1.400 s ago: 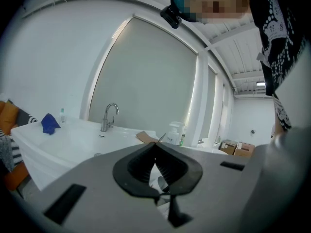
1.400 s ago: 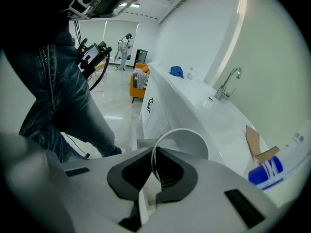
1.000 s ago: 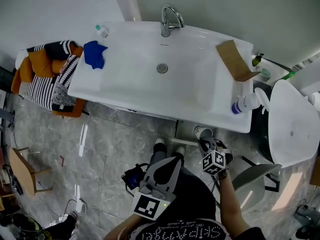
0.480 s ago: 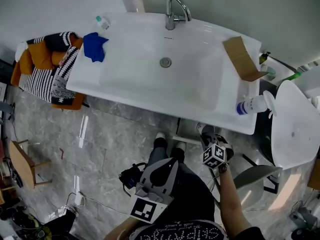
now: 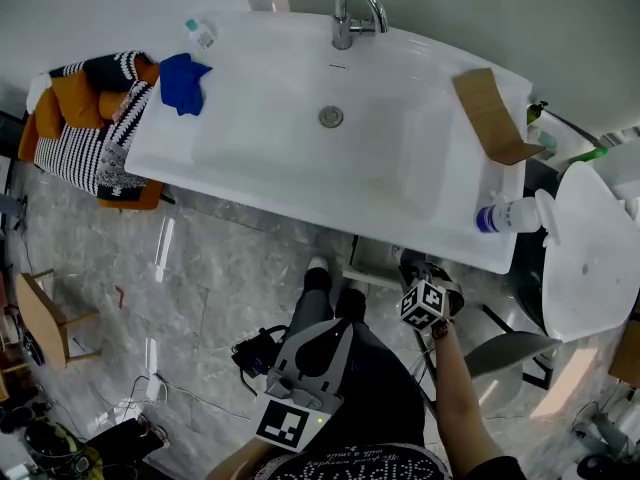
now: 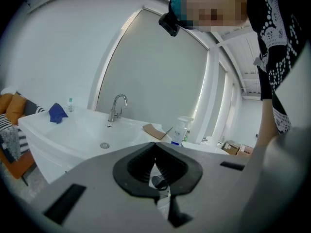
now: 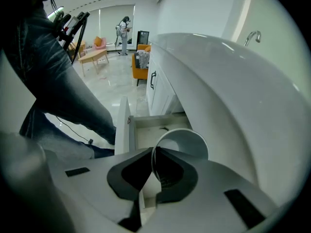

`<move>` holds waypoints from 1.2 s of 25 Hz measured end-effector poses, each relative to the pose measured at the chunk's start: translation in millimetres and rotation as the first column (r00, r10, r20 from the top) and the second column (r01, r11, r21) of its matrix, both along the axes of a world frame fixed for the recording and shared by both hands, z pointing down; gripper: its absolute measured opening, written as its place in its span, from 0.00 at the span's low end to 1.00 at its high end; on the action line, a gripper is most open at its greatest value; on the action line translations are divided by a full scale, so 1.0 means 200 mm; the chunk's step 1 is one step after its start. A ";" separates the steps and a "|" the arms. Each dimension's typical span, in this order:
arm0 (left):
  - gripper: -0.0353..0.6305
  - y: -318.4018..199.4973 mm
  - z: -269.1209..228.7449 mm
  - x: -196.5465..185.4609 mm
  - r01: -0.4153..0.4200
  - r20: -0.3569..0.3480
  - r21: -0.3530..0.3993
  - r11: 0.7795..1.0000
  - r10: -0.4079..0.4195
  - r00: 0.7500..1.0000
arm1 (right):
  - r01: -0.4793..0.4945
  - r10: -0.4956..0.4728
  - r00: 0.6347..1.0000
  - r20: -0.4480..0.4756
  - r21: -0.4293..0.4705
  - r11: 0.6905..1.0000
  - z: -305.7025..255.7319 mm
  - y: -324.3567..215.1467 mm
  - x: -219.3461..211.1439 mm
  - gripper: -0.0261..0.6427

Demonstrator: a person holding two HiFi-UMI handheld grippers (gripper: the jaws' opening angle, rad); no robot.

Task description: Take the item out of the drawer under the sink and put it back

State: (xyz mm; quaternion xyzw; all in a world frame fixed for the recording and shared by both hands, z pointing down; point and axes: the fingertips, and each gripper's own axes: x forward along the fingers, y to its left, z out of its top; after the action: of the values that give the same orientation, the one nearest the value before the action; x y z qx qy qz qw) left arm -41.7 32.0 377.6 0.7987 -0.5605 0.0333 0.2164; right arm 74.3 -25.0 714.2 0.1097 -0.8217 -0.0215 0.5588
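Risk: right gripper is clamped only on the thin rim of the white cup, so the cup could pivot, slip out, or clip the sink edge if lowered. Cup looks empty and hangs below the sink over the open drawer. The drawer shows one small dark bit. Left gripper jaws together, holding nothing.

Grey left claw, black pads, marker cube, black white-dotted top, possibly jeans
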 end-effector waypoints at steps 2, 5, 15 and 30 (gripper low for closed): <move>0.06 0.00 0.01 0.00 0.004 -0.003 -0.008 1.000 -0.004 1.000 | 0.004 -0.004 1.000 -0.014 -0.006 1.000 0.03 0.00 0.01 0.08; 0.06 0.02 0.03 -0.01 0.007 -0.006 -0.021 1.000 -0.008 1.000 | 0.012 -0.012 0.999 -0.037 -0.011 1.000 0.06 -0.02 0.03 0.08; 0.06 0.05 0.06 -0.05 0.043 -0.011 -0.045 0.998 -0.043 0.999 | 0.057 -0.059 0.995 -0.076 -0.035 0.998 0.14 -0.06 -0.02 0.08; 0.06 0.06 0.12 -0.10 0.071 -0.016 -0.100 0.992 -0.073 0.997 | 0.061 -0.071 0.990 -0.125 -0.082 0.995 0.27 -0.10 -0.03 0.08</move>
State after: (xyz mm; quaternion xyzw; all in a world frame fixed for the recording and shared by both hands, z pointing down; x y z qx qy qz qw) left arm -61.4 43.9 400.9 0.7666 -0.5844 0.0452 0.2624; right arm 68.5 -44.2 768.2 0.0591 -0.7877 -0.0147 0.6130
